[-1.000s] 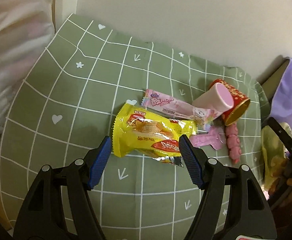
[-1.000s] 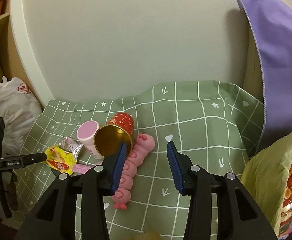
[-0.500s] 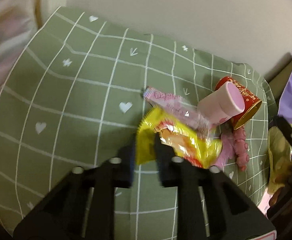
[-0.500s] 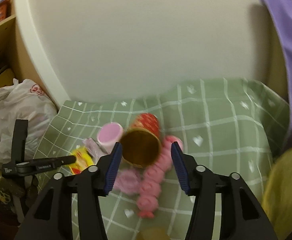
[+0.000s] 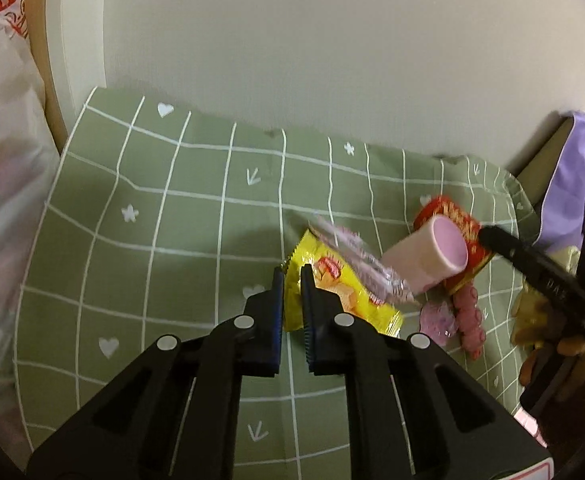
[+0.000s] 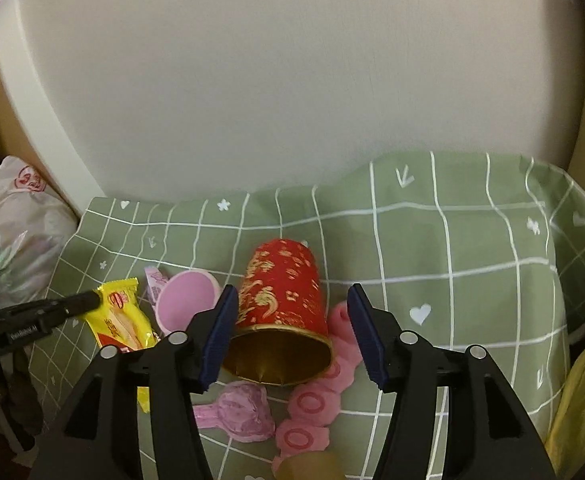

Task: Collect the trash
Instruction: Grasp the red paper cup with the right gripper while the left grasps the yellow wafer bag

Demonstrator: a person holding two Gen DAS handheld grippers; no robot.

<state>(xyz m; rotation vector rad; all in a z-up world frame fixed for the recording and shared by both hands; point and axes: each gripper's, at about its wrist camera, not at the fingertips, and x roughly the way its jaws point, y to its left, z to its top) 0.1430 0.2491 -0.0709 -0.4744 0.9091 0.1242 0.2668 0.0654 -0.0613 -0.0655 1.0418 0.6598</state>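
My left gripper is shut on the near edge of a yellow snack wrapper, which hangs from it just above the green grid cloth. The right wrist view shows the same wrapper at the left, pinched by a left finger. A red and gold paper cup lies on its side, mouth towards me. My right gripper straddles it; its jaws are opening and the pads do not press on the cup. A pink cup and a pink wrapper lie beside it.
A pink caterpillar toy and a pink heart-shaped piece lie under the red cup's mouth. A white plastic bag sits off the cloth's left edge. Purple fabric and a yellow-green bag are at the right. A pale wall stands behind.
The left gripper closed on the yellow wrapper and raised it off the cloth. The right gripper came down and forward over the red cup, and its jaws widened.
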